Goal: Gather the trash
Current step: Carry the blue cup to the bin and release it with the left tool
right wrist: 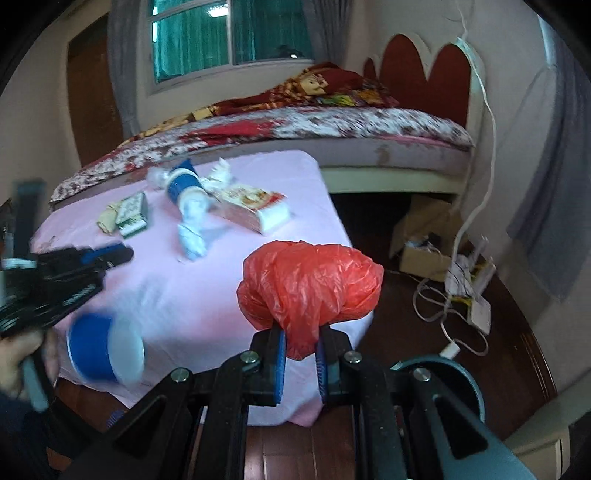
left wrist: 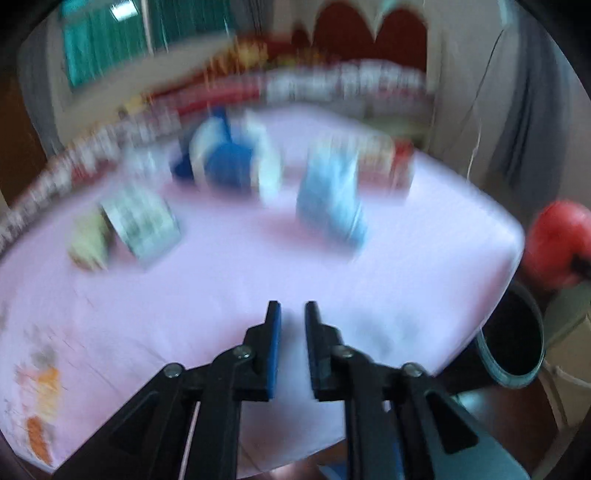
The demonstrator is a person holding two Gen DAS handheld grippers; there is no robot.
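Where the right wrist view begins, right gripper has both fingers clamped on the twisted neck of a red plastic bag; bag bulges above the fingertips, held up just off the near right corner of the table. Dark bin rim shows low right, partly behind the gripper body.

Left gripper hovers over the near edge of the pink tablecloth, fingers parted by a narrow gap, nothing between them. Left view badly motion-blurred. Same gripper appears at left in the right view, blurred.

Blue paper cup on its side at the near left table edge, white inside facing the camera; smeared, so whether it rests on the cloth cannot be told.

Mid-table: crumpled white tissue, then a blue-and-white cup stack lying down with more white wrapping beside it. Green-printed carton to the left, touching a yellowish wrapper. Flat red-and-white packet to the right.

Beyond the table: bed with patterned cover, red headboard, window. Floor at right: cardboard box, white cables.
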